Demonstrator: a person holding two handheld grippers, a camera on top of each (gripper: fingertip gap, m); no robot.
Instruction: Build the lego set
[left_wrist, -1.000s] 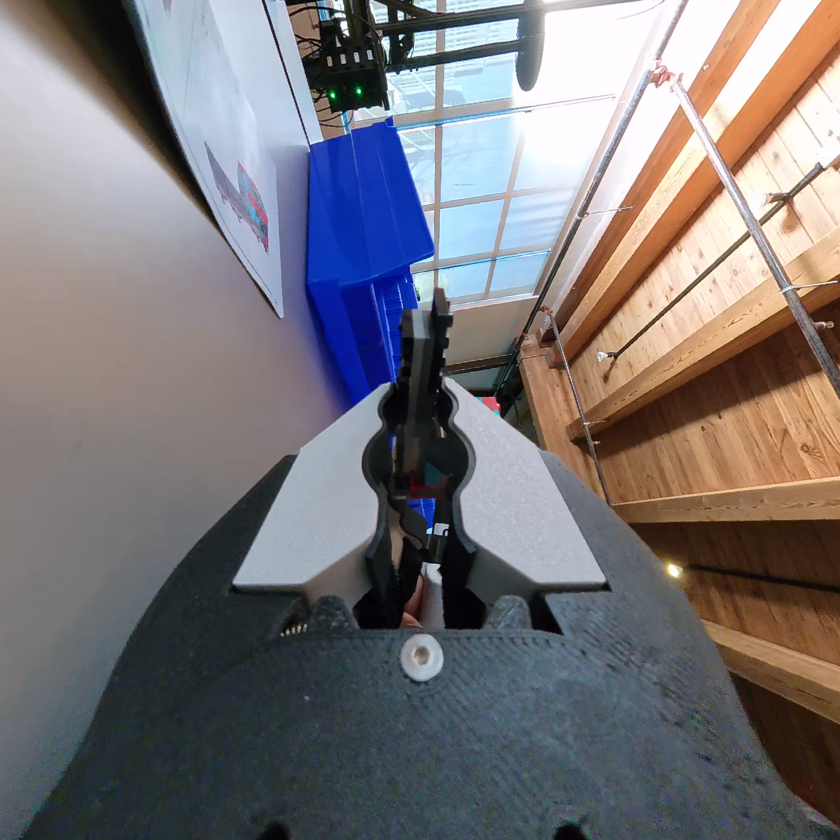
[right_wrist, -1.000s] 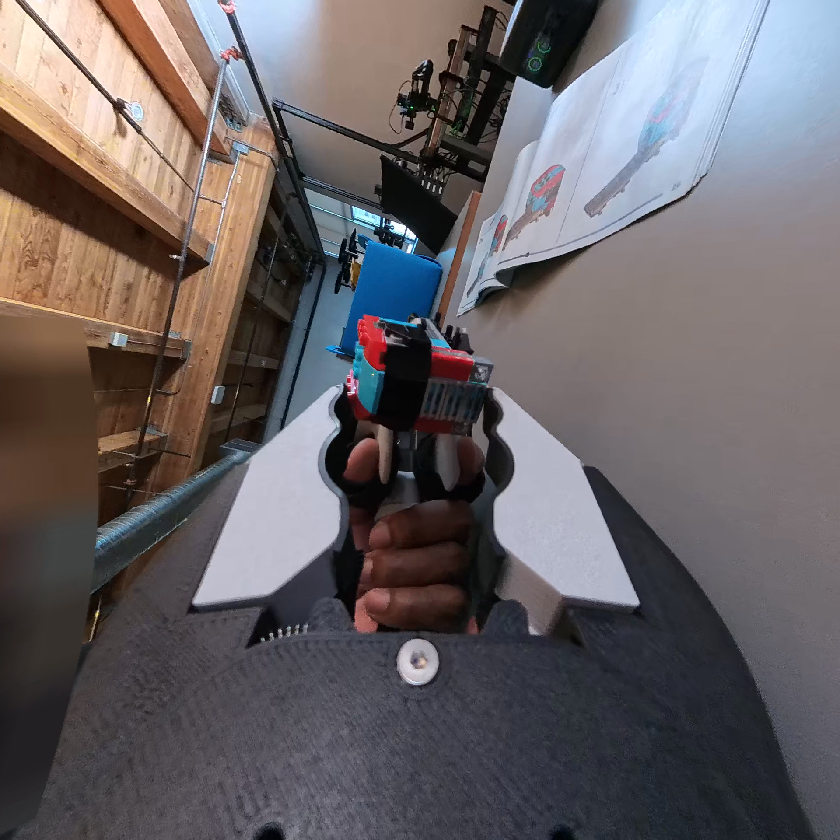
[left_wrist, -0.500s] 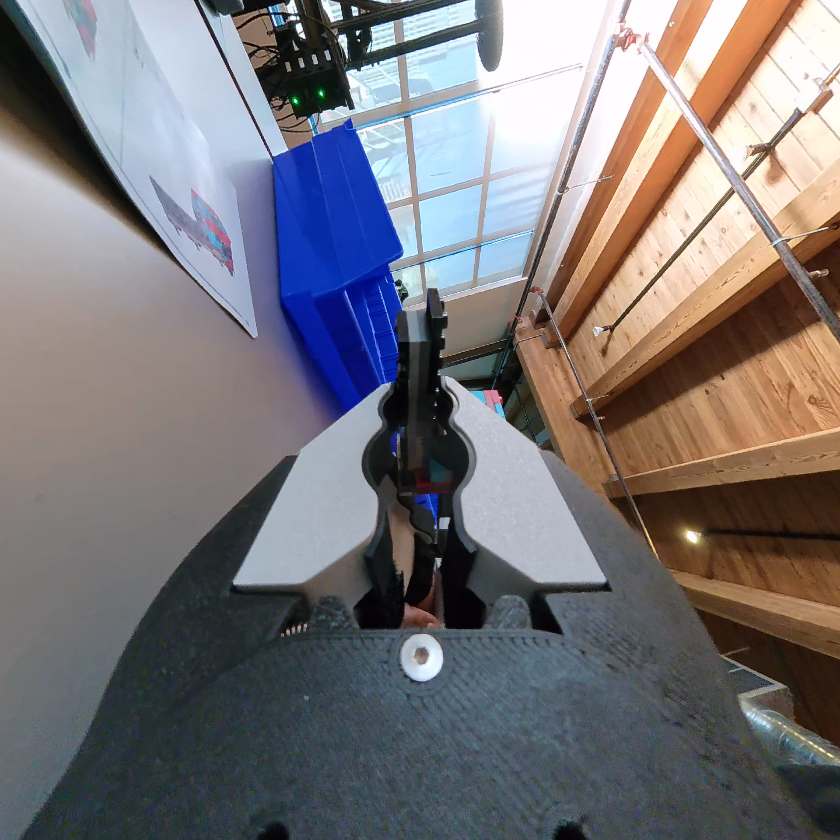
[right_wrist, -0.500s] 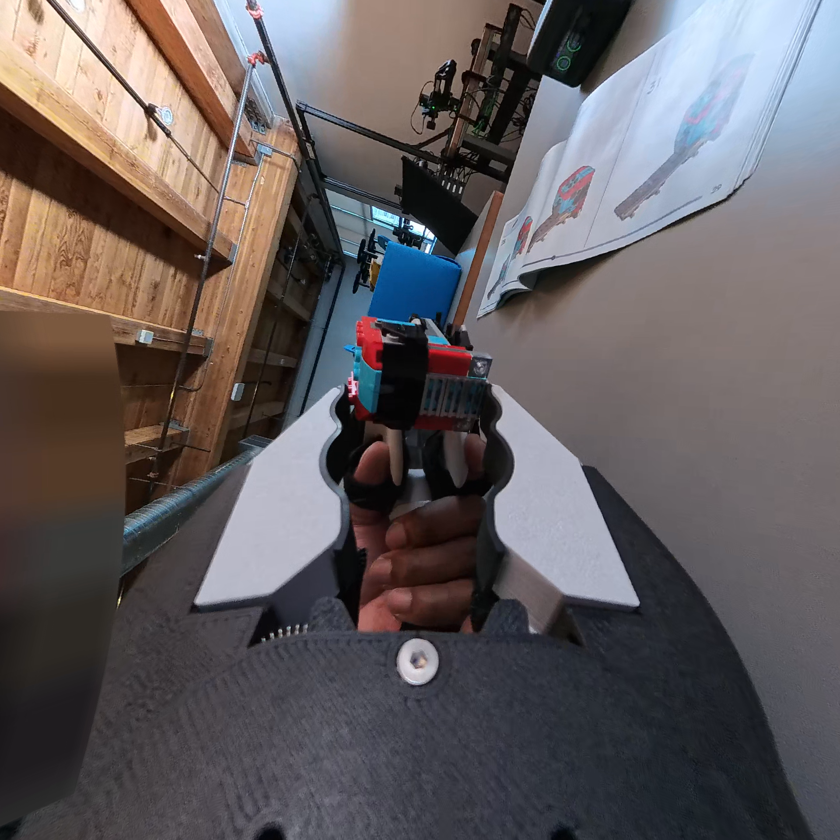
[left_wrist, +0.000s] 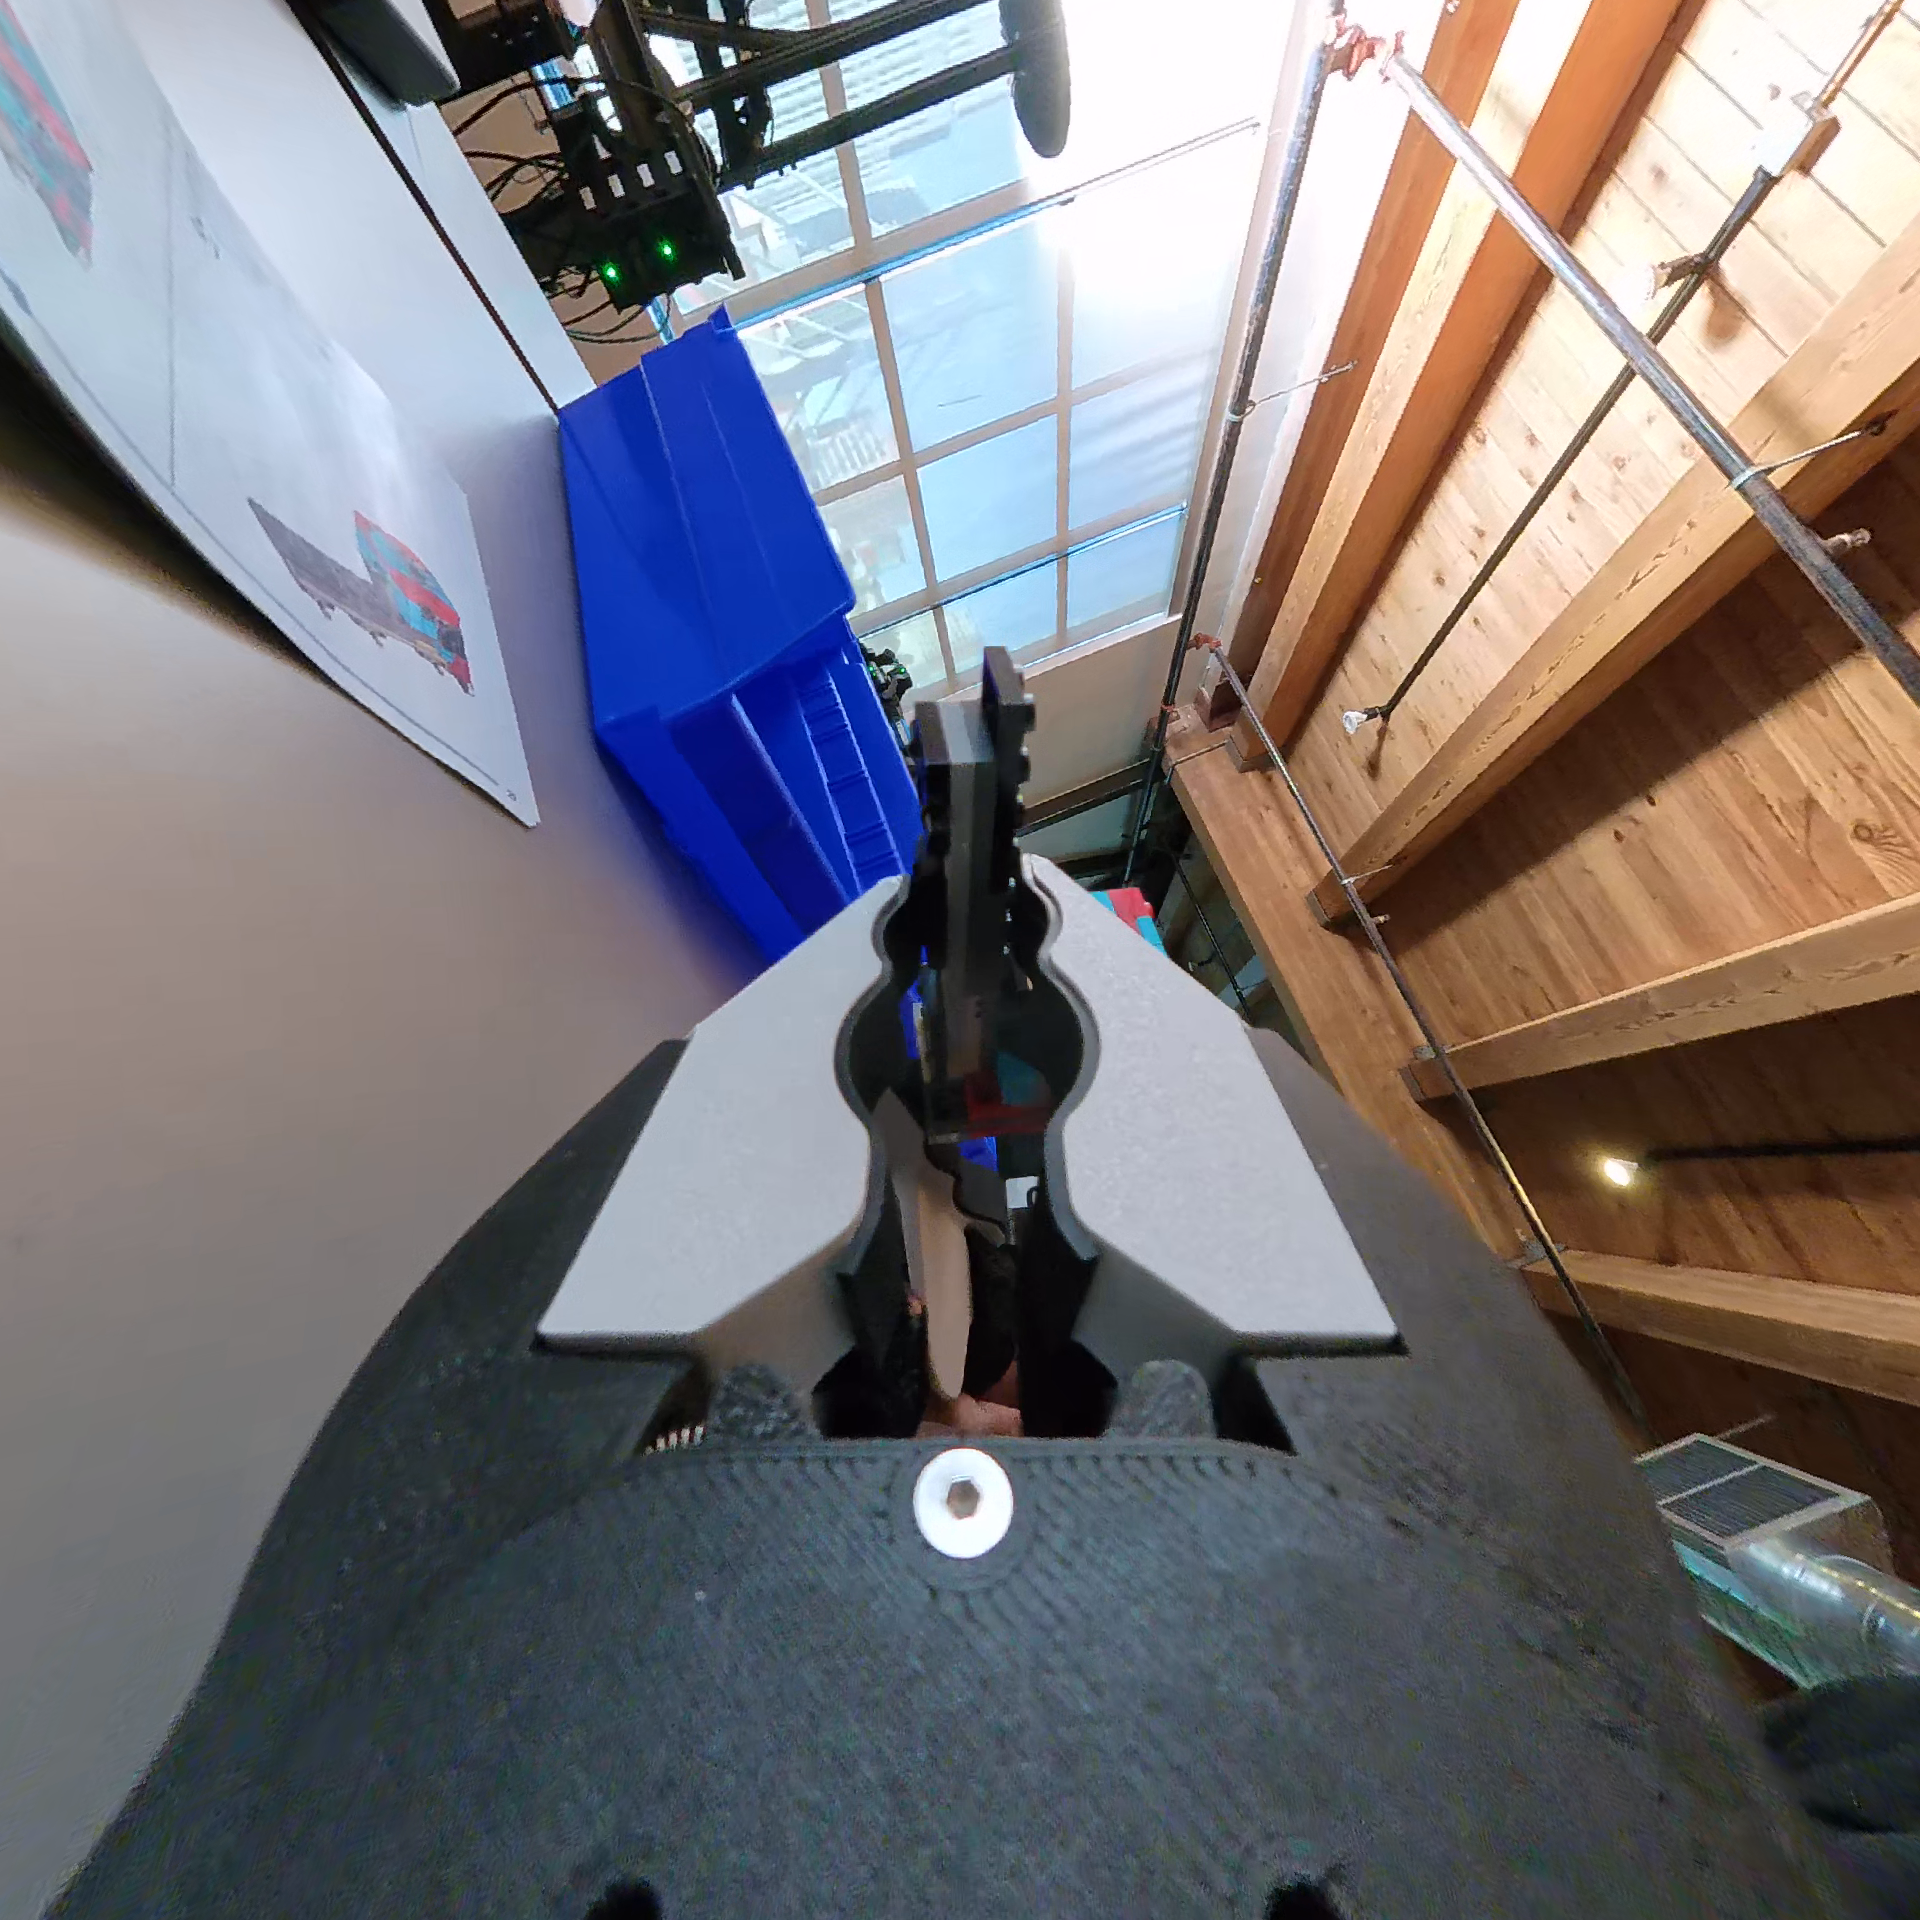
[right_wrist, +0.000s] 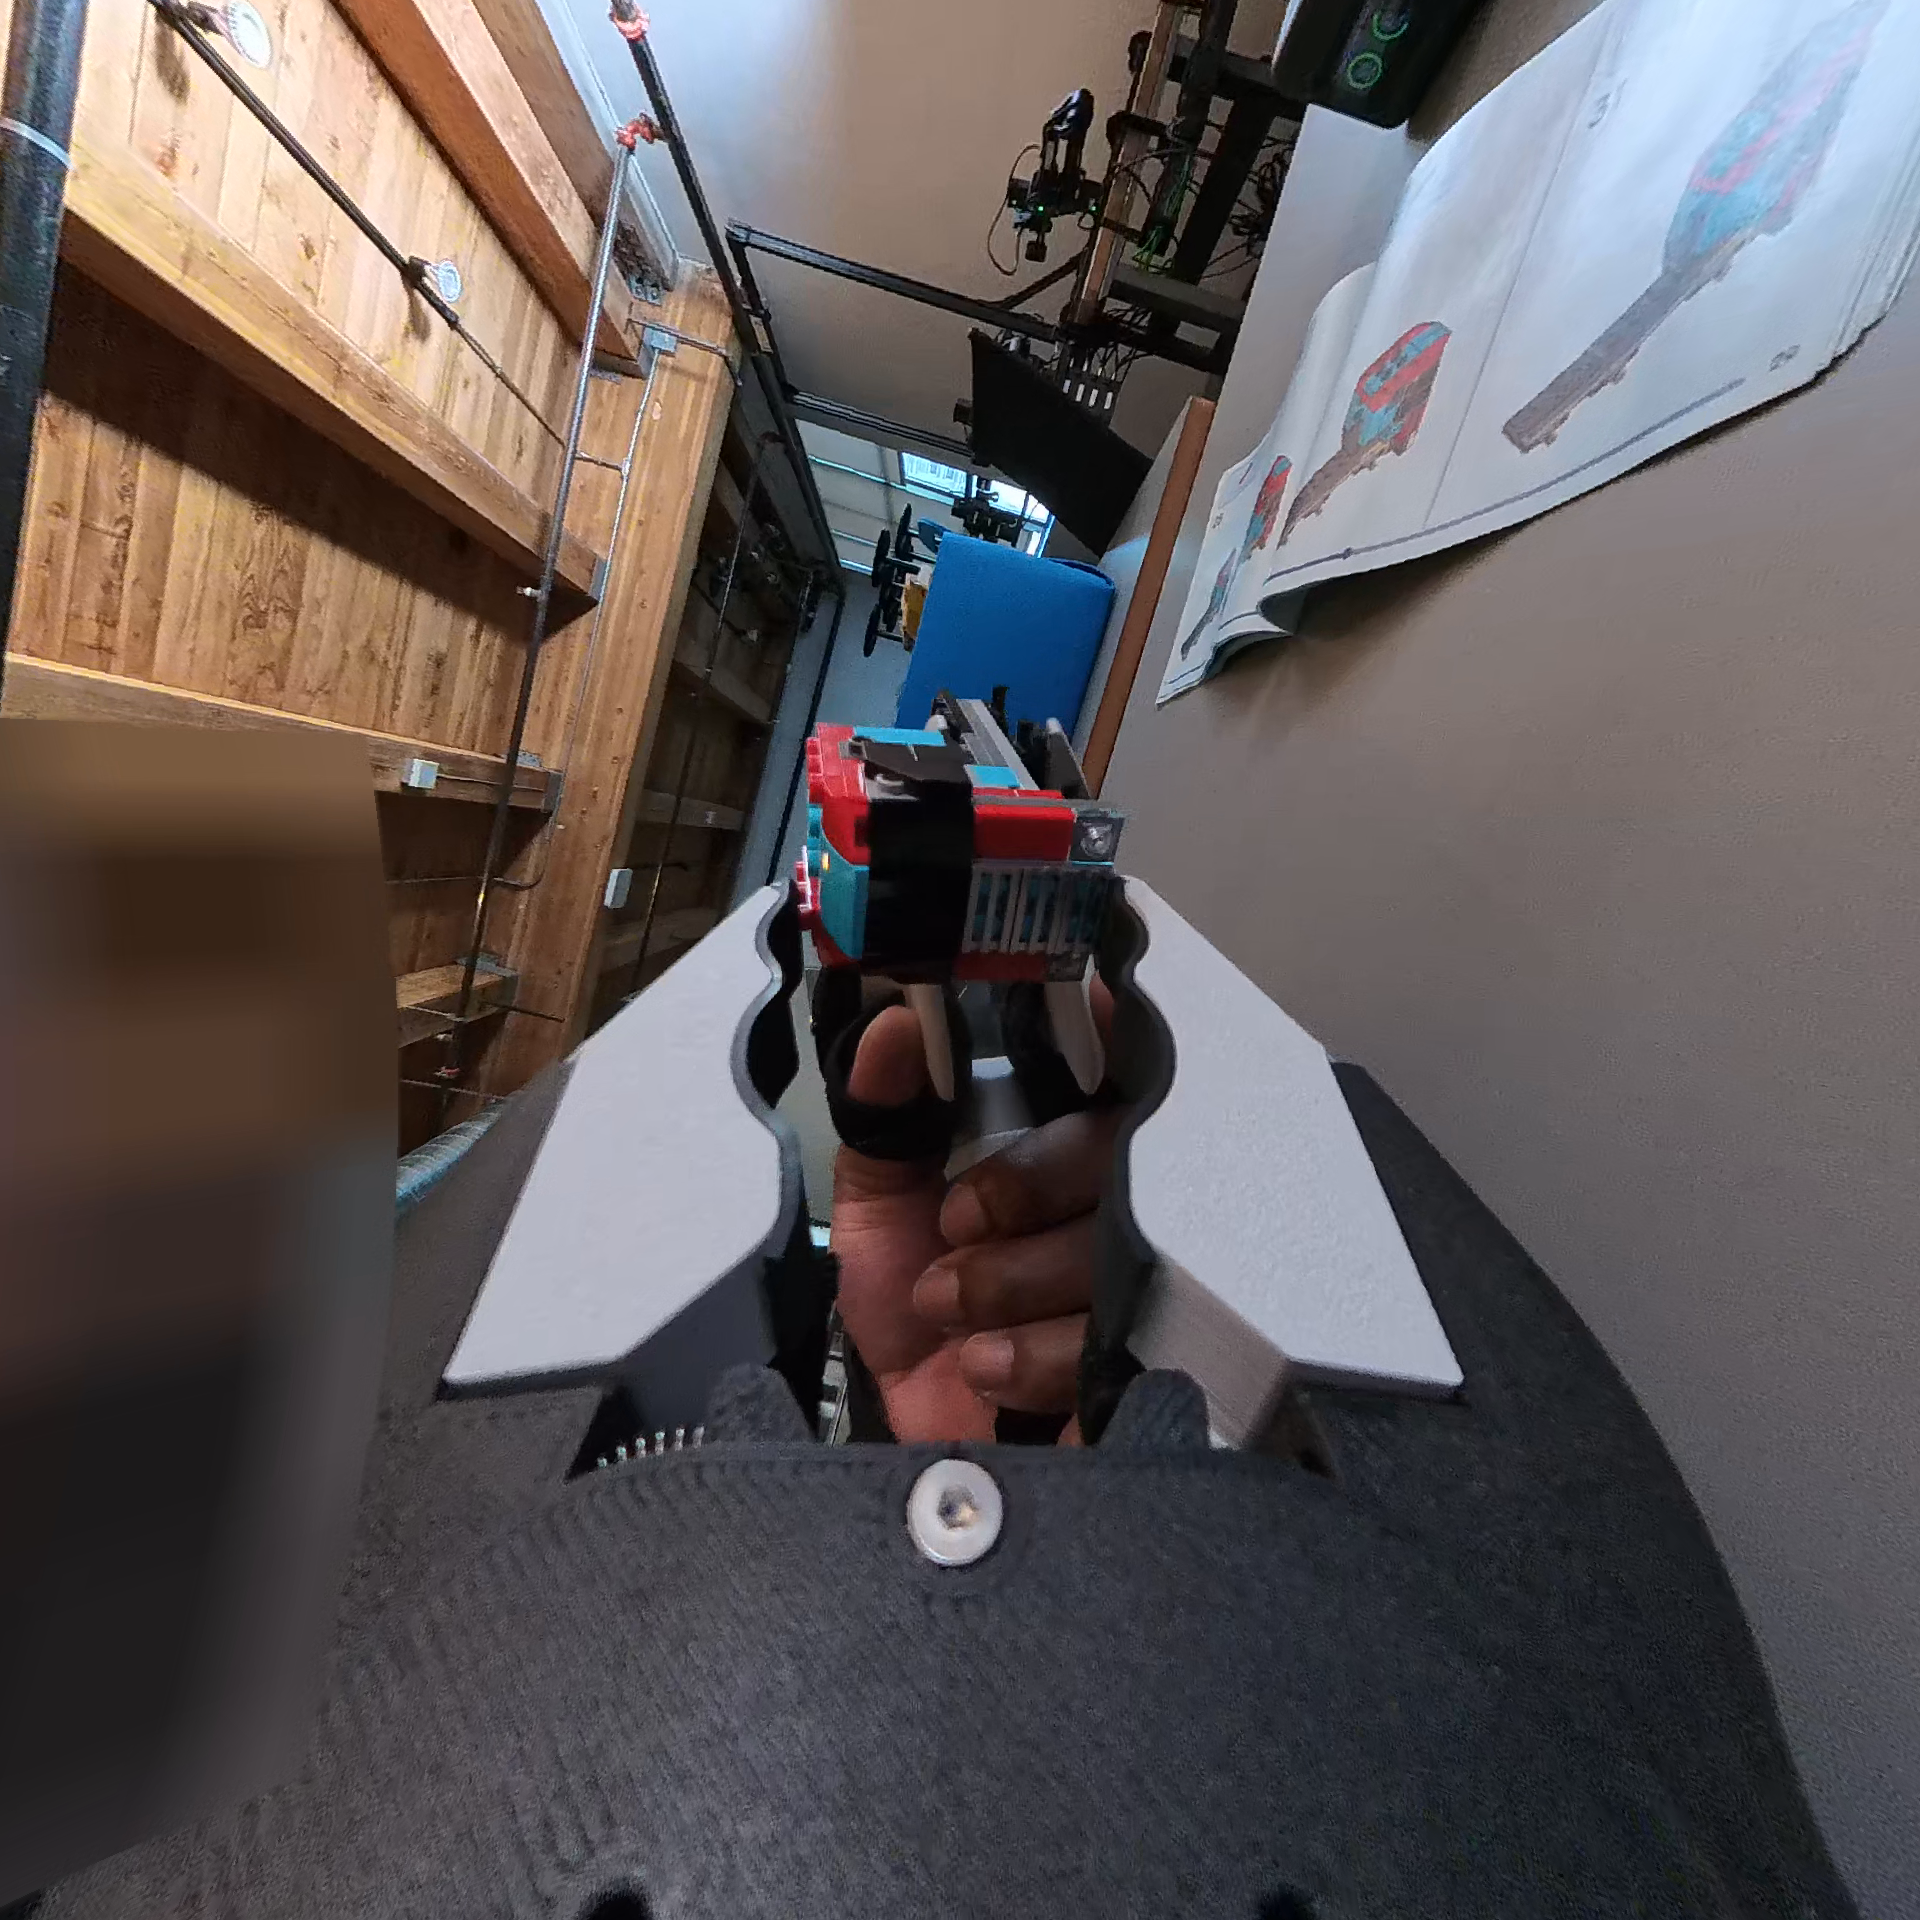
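The left hand-held gripper (left_wrist: 964, 935) pinched a long grey and black lego chassis plate (left_wrist: 971, 831) edge-on between its fingers, the plate jutting past the fingertips into free air, well clear of the grey worktop (left_wrist: 260, 987) and the blue storage bins (left_wrist: 717, 644). The right hand-held gripper (right_wrist: 961, 914) was closed on the red and teal lego locomotive body (right_wrist: 940, 883), which was joined to that plate and held off the worktop (right_wrist: 1507, 935). Behind it, a person's hand (right_wrist: 977, 1247) gripped the other tool's handle. An open instruction booklet (right_wrist: 1558, 343) lay flat near the worktop's far edge; its print was too small to read.
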